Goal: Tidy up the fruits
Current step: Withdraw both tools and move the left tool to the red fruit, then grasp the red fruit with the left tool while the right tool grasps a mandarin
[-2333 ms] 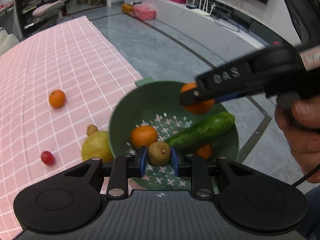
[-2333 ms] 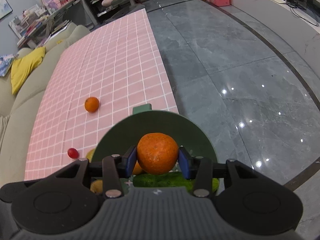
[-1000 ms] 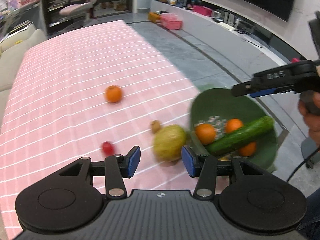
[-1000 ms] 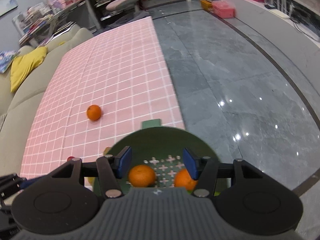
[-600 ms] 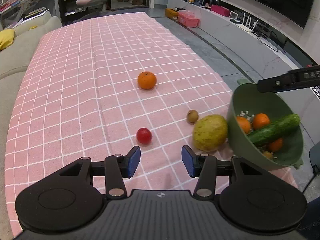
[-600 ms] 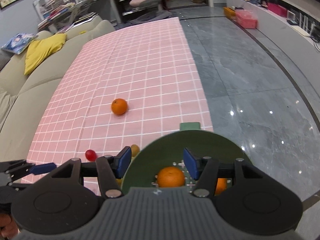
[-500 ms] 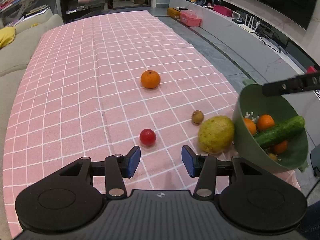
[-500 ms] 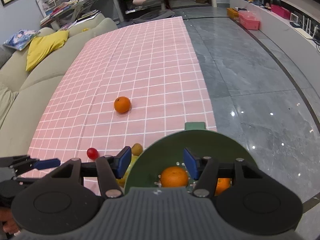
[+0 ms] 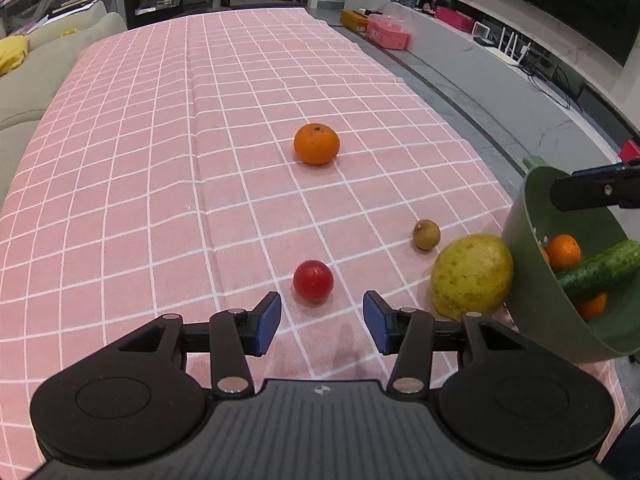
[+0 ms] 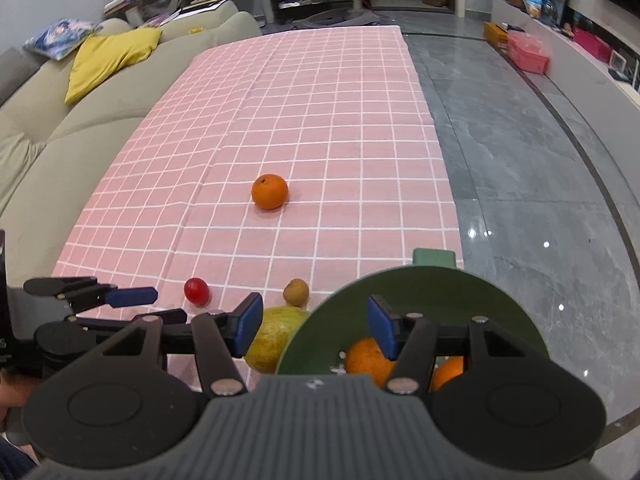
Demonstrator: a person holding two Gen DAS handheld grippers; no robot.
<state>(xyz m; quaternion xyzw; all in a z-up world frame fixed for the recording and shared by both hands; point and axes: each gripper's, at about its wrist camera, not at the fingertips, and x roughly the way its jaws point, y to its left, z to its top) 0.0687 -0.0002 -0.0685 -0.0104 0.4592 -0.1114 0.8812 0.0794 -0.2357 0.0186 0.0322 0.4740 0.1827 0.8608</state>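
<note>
A pink checked cloth covers the table. On it lie an orange, a red cherry tomato, a small brown fruit and a yellow-green pear. My left gripper is open just short of the tomato, nothing between its blue pads. The green bowl at the table's right edge holds oranges and a cucumber. My right gripper hangs open and empty over the bowl's near-left rim, above the pear and an orange.
A beige sofa with a yellow cushion runs along the table's left side. Grey marble floor lies to the right, with a low white ledge and pink boxes beyond. The bowl overhangs the table's right edge.
My left gripper has swung left, away from the bowl, and come down toward the tomato. My right gripper has drifted left over the bowl's rim. Both stayed open and empty.
</note>
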